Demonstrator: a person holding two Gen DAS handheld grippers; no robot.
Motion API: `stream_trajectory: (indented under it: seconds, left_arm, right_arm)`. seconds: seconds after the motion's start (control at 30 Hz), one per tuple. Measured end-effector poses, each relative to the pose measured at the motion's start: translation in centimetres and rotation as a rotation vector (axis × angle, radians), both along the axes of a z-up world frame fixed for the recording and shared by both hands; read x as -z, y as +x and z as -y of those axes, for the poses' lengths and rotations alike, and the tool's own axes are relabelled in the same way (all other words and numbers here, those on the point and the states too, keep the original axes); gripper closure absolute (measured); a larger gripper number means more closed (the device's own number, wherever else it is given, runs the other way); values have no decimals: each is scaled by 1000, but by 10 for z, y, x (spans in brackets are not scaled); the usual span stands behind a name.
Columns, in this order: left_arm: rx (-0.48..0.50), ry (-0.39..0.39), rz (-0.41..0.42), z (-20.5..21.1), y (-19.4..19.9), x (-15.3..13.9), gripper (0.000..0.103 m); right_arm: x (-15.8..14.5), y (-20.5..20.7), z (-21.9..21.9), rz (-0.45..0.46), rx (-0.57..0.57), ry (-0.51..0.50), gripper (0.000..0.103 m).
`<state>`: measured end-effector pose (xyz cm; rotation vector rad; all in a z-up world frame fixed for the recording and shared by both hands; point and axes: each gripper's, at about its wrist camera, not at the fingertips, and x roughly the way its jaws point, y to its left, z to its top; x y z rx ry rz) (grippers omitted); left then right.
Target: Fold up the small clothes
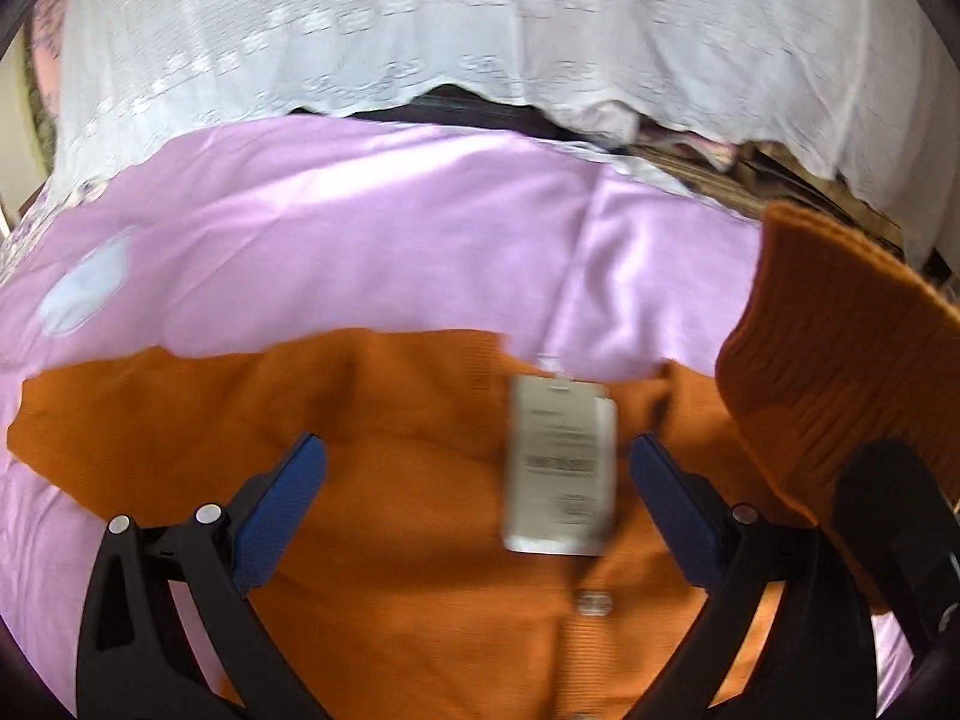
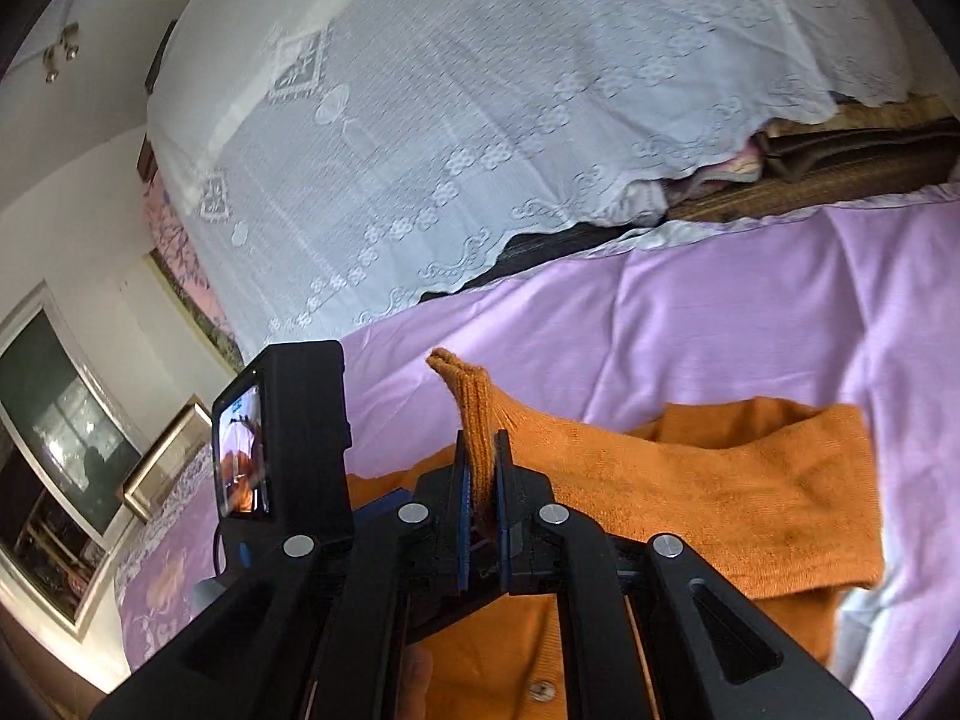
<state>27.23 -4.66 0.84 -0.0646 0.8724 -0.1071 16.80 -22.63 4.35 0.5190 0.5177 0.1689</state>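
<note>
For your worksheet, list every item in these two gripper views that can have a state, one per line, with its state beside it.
left gripper: open, above the cardigan, holding nothing
right gripper: shut on the ribbed cuff
ribbed cuff: pinched, lifted off the bed
orange cardigan: lying flat, buttoned, sleeve raised
paper tag: attached, resting on the cardigan
purple sheet: spread, lightly creased
white lace cover: draped

Orange knit cardigan [image 1: 420, 480] with a ribbed cuff [image 2: 474, 414], pale buttons [image 1: 594, 602] and a white paper tag [image 1: 561, 465]; plain lilac bedsheet [image 1: 360, 228]; white lace coverlet [image 2: 480, 120] at 12 o'clock.
</note>
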Motion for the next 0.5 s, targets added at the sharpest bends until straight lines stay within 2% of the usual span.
stream_trajectory:
  seconds: [0.17, 0.37, 0.5]
  left_arm:
    - [-61, -11, -31, -38, 14, 21, 4]
    - [-122, 35, -86, -58, 25, 56, 4]
    - [-127, 46, -62, -62, 23, 55, 4]
  right_arm:
    - [10, 27, -35, -37, -44, -36, 95]
    - [40, 51, -53, -119, -78, -46, 91]
    - [41, 51, -45, -131, -102, 3, 64]
